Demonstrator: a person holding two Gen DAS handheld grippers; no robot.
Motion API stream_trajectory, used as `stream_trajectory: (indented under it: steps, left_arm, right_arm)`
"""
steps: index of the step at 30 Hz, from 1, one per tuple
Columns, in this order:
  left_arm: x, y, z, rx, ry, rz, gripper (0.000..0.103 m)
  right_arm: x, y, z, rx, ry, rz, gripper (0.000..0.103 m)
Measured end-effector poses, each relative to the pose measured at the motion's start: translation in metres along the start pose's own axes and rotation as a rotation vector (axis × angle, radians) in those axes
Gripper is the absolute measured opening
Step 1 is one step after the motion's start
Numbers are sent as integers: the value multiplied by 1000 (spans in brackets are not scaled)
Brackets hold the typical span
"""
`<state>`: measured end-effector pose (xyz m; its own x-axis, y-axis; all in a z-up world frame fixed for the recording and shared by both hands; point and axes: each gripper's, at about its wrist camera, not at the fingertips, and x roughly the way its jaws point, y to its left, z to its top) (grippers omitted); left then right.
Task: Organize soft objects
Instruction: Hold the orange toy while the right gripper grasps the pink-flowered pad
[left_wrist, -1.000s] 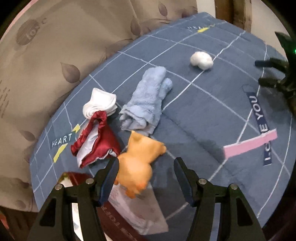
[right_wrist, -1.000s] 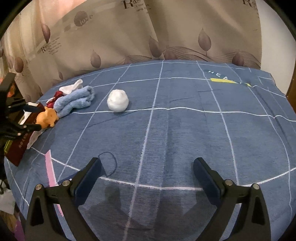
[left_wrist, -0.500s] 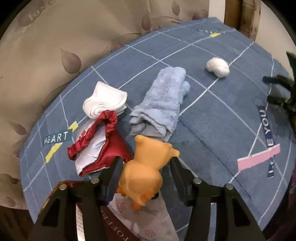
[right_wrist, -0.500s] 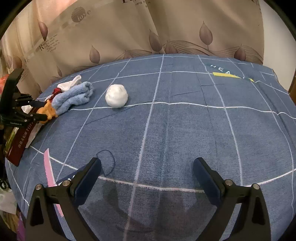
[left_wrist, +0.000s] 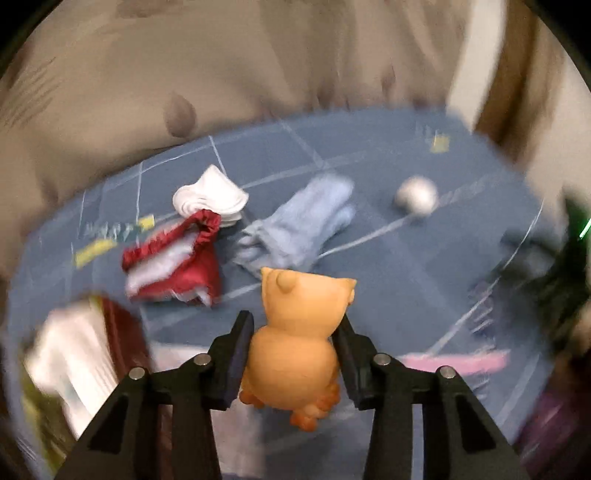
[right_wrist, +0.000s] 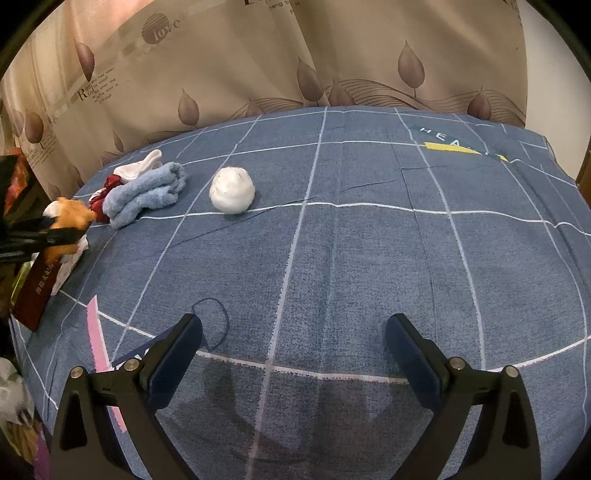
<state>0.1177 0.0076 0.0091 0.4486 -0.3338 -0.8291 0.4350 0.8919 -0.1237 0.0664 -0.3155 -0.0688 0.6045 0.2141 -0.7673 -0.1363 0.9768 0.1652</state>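
Observation:
My left gripper (left_wrist: 293, 332) is shut on an orange soft animal toy (left_wrist: 299, 332) and holds it above the blue bedsheet (left_wrist: 388, 295); the toy also shows in the right wrist view (right_wrist: 70, 218). Beyond it lie a red and white cloth (left_wrist: 177, 266), a white sock (left_wrist: 210, 197), a light blue towel (left_wrist: 299, 229) and a white ball (left_wrist: 415, 195). In the right wrist view the towel (right_wrist: 147, 194) and white ball (right_wrist: 232, 190) lie at the left. My right gripper (right_wrist: 293, 350) is open and empty over the sheet.
A dark red box with white paper (left_wrist: 85, 350) lies at the bed's near left edge; it also shows in the right wrist view (right_wrist: 37, 291). A beige leaf-print curtain (right_wrist: 295, 55) hangs behind the bed. The sheet's right half (right_wrist: 424, 258) is bare.
My left gripper closed on the orange toy and lifted it off the sheet; the left view is now blurred by motion. The right gripper stayed open and barely moved.

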Motion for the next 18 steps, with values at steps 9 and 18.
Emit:
stream_trajectory:
  steps: [9, 18]
  left_arm:
    - [-65, -44, -83, -296, -192, -180, 45]
    - [-132, -35, -146, -402, -287, -132, 46]
  right_arm:
    - [-13, 18, -3, -135, -54, 153, 98]
    - [4, 172, 25, -528, 58, 464, 99]
